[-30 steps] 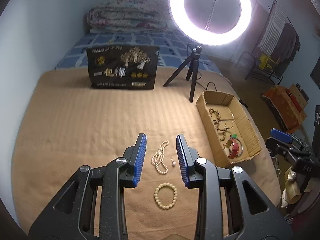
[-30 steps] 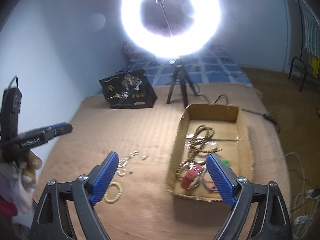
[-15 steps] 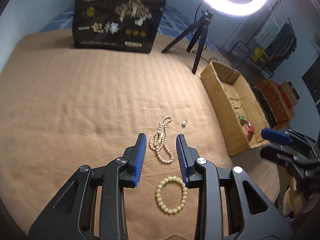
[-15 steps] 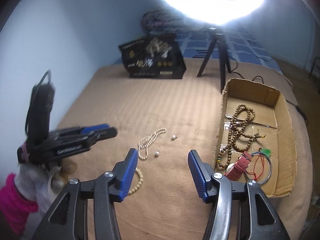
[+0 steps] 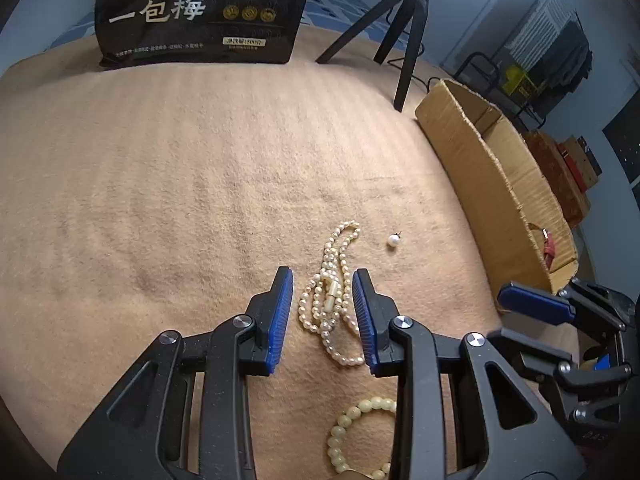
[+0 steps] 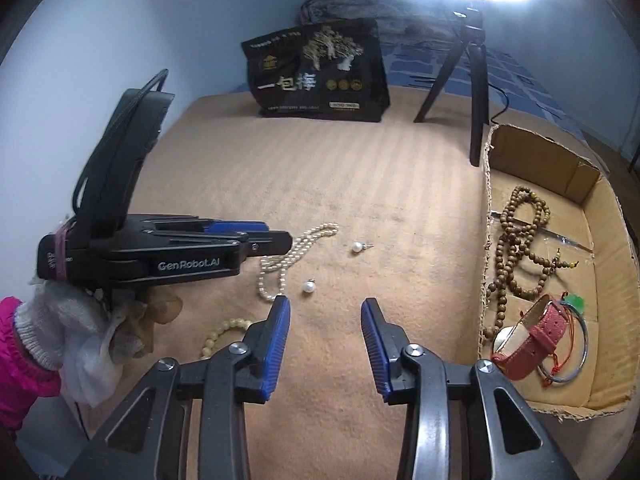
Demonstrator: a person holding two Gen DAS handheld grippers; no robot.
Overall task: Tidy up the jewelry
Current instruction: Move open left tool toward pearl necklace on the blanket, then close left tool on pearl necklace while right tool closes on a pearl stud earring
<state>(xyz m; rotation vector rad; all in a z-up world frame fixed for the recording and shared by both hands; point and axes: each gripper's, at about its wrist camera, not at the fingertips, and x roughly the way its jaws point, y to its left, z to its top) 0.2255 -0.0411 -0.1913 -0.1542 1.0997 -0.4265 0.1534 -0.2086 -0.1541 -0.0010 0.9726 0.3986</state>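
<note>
A tan blanket [image 6: 360, 184] covers the bed, and on it stand one black snack bag [image 6: 320, 72], one tripod [image 6: 476, 80] under a ring light and one cardboard box [image 5: 480, 168]. Loose on the blanket lie one pearl necklace [image 5: 332, 296], one cream bead bracelet [image 5: 352, 428] and two pearl earrings.

The right wrist view looks into the box, which holds one string of brown wooden beads [image 6: 516, 248], one red-strapped watch [image 6: 532, 340] and one thin bangle with a red cord [image 6: 576, 356]. The left wrist view sees only the box's outer wall and a scrap of red strap. The right view also shows both earrings, the far earring [image 6: 358, 246] and the near earring [image 6: 309, 287], while the left view shows just one. The gloved hand [image 6: 100, 332] and pink sleeve [image 6: 20, 364] appear in the right view alone.

The left gripper [image 5: 322, 312] hangs low over the blanket, its fingers narrowly apart either side of the necklace, not pressing it. The right gripper [image 6: 325, 344] has its fingers closing with only bare blanket between them, the near earring just ahead.

A second ago both grippers were higher, the ring light was in full view, and the right fingers stood far wider; the jewelry lies as before.
</note>
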